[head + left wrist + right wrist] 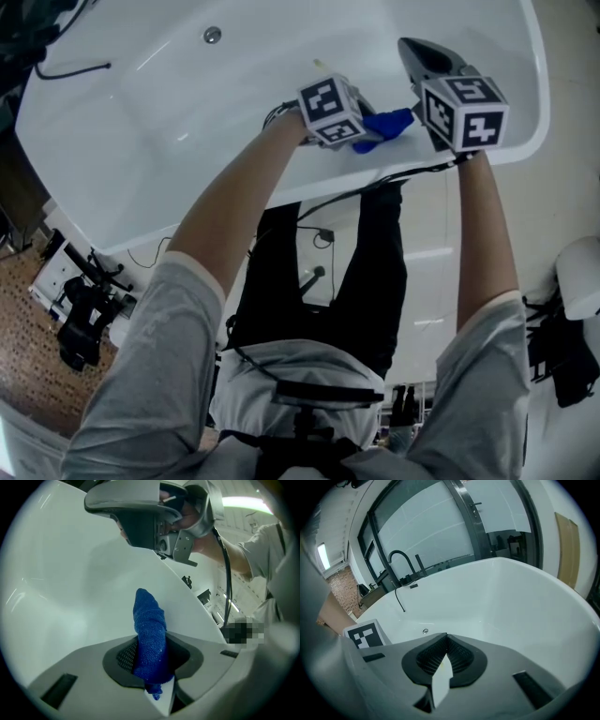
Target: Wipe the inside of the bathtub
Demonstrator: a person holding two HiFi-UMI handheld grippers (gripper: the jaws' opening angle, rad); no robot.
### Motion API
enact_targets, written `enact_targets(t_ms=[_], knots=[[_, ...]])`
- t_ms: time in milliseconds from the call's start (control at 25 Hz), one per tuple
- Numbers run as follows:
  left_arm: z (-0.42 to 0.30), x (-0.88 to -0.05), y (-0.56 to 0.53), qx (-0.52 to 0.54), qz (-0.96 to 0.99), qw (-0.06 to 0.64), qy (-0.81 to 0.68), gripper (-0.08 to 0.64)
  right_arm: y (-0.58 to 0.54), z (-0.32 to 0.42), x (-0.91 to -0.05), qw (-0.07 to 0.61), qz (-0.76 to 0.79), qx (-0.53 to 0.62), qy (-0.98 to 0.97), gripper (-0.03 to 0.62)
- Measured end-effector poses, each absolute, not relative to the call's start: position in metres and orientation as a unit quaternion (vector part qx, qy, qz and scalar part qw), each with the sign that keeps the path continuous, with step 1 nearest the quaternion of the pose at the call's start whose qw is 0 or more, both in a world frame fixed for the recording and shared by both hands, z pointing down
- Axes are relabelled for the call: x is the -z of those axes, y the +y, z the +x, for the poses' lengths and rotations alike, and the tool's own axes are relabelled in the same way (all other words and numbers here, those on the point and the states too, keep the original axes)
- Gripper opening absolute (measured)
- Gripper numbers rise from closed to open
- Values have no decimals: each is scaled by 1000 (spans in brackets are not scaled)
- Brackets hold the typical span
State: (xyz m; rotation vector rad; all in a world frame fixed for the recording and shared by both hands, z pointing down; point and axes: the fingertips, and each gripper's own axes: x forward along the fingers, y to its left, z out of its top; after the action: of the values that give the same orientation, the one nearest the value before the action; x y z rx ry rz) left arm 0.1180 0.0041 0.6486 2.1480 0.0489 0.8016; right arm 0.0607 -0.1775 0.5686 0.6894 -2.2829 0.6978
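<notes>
Light grey short-sleeved T-shirt (141,375), black trousers (375,281). Left grey moulded-plastic gripper (151,667), right grey moulded-plastic gripper (446,638). Each has black ribbed pads (426,660), white cube with black square markers (328,111), thin black cable (412,176).

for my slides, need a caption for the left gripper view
Left gripper clamping a blue cloth inside the white bathtub

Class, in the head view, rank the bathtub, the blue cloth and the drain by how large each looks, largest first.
Largest: bathtub, by far.
Then: blue cloth, only partly visible.
Smallest: drain, though it sits farther from the camera.
</notes>
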Motion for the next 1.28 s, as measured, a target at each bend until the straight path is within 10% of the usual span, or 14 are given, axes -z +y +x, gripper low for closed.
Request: enact_targets(t_ms=[1280], knots=[[33,-729,40,-389,827,405,0,117,-195,18,-637,329,259,-288,-861,9]])
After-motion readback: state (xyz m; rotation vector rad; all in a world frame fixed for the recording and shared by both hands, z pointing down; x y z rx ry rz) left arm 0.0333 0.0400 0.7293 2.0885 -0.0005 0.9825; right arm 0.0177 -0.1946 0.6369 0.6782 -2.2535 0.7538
